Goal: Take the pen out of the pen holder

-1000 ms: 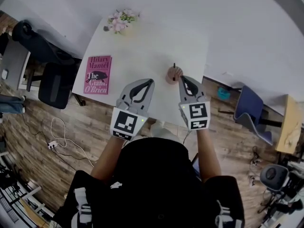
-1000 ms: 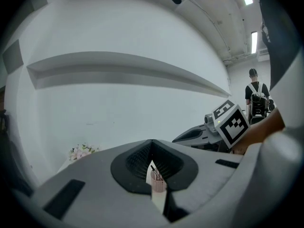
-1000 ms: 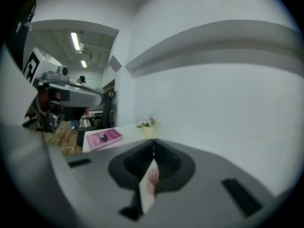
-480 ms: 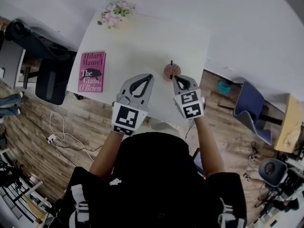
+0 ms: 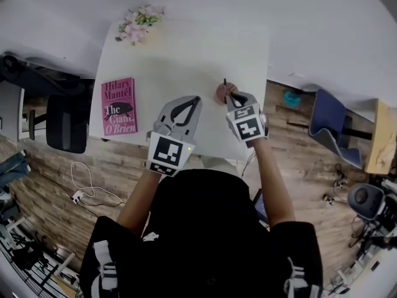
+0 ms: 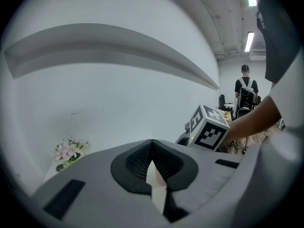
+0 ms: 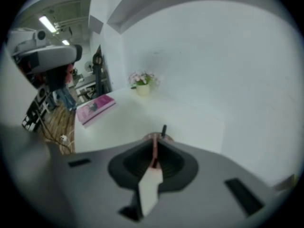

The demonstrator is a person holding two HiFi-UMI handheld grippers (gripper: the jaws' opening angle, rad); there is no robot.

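A small pinkish-brown pen holder [image 5: 223, 93] stands near the white table's [image 5: 186, 54] right front edge, with a black pen [image 5: 224, 83] upright in it. My right gripper [image 5: 232, 97] is shut, its tips right at the holder's near rim. In the right gripper view the holder's rim [image 7: 168, 138] and the pen [image 7: 164, 129] show just beyond the closed tips of the right gripper [image 7: 156, 140]; the pen is not between them. My left gripper [image 5: 195, 99] hovers shut and empty over the table to the holder's left, its closed tips [image 6: 152, 142] pointed at the wall.
A pink book [image 5: 119, 106] lies at the table's left front. A pot of pink flowers [image 5: 138, 23] stands at the far left corner. A black chair [image 5: 62, 120] is left of the table, a blue one [image 5: 332, 129] to the right. The wall runs behind.
My right gripper has moved forward and a little left, up to the pen holder. The left gripper has kept about its place. The head view has shifted slightly.
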